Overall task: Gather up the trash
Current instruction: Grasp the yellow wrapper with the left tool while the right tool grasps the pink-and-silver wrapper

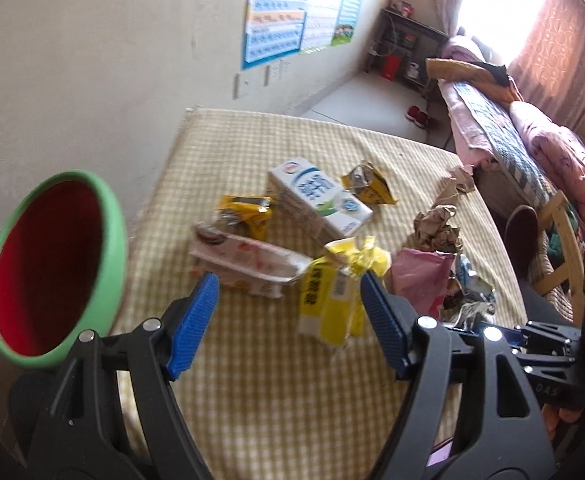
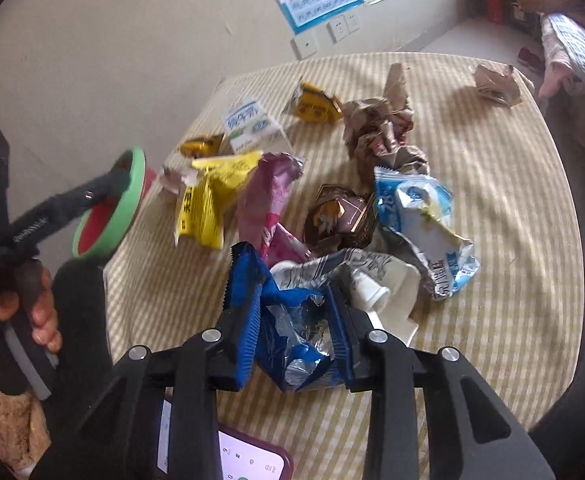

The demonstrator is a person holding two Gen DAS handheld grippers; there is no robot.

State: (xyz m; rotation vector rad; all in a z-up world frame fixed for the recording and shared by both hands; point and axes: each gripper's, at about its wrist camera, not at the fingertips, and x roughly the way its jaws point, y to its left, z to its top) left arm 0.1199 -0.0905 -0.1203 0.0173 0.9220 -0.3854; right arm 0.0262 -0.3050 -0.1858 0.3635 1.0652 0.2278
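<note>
- Checked tablecloth (image 2: 492, 208) is spread over the table, and the trash is scattered across it.
- Green bin with a red inside (image 1: 52, 268) is seen at the left edge of the table, its mouth tilted toward the left wrist camera; in the right wrist view its rim is partly hidden by the left gripper's arm.
- White milk carton (image 1: 318, 200) is laid on its side near the far middle of the cloth, with yellow-and-black wrappers (image 1: 366, 184) on either side of it.
- Crumpled brown paper (image 2: 380, 132) is piled toward the far right, well apart from the bin.
- Yellow packet (image 1: 334, 292) and pink wrapper (image 2: 270, 204) lie side by side in the middle.
- Left gripper (image 1: 290, 292) is held wide above the cloth, nothing between its blue pads (image 1: 194, 320).
- Right gripper (image 2: 292, 304) is closed on a blue foil wrapper (image 2: 296, 344), beside a white paper cup (image 2: 388, 292).
</note>
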